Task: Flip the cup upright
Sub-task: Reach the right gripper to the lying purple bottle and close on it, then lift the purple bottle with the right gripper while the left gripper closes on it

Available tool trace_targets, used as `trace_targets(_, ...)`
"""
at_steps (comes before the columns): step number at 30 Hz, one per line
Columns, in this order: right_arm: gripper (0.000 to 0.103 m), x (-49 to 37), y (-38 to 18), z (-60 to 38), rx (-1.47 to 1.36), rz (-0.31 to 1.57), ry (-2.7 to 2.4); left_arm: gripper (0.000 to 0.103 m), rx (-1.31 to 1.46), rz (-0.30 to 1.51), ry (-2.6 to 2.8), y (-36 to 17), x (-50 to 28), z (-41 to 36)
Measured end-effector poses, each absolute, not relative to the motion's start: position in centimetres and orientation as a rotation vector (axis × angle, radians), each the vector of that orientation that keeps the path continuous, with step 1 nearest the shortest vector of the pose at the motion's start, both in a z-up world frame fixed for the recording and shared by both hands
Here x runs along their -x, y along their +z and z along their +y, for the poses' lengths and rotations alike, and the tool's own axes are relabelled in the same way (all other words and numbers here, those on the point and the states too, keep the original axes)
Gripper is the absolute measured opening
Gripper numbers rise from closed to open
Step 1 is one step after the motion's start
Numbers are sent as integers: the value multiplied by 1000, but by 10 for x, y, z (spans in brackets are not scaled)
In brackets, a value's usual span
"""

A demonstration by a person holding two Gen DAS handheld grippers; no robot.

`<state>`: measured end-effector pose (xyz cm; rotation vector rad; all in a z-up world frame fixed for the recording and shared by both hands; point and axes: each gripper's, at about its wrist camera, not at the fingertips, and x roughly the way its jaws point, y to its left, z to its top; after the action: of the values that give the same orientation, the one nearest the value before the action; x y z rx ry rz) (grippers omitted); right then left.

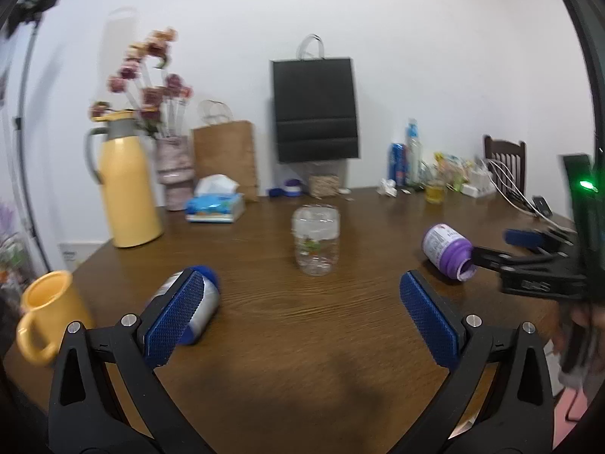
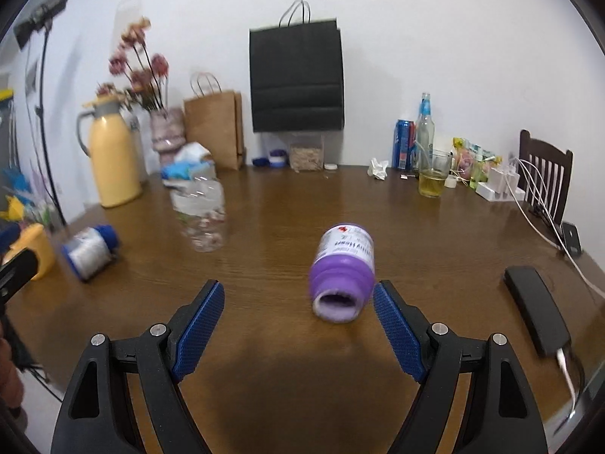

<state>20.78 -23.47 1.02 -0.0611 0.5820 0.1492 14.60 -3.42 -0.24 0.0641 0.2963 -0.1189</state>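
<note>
On table: purple cup (image 2: 342,272) lying sideways, mouth empty | right tool (image 2: 298,325) wide open, holding nothing

1. Both views are evenly and softly lit; the white wall (image 1: 416,56) is rendered bright.
2. A soft shadow is cast on the table (image 2: 287,378) between the fingers.
3. Straight lines are bowed and the corners darkened by fisheye distortion.
4. Motion blur is seen on the purple cup (image 2: 342,274) and clear bottle (image 2: 202,213).
</note>
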Motion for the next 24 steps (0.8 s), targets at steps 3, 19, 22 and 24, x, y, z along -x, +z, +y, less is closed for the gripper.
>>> trace_targets(3,85,-247,-6,-244,-41,687,193,103,-68,355,-143,-13,-172,-43)
trace_targets(19,69,-299,-36,-222,1,841,340,103,19,553,-183,-34,-236,-39)
trace_targets(22,69,-268,-36,-183,83,836,503,103,45,560,-209,-30,-240,-34)
trace_targets(24,69,-248,-36,-160,113,835,612,103,77,579,-227,-29,-246,-29)
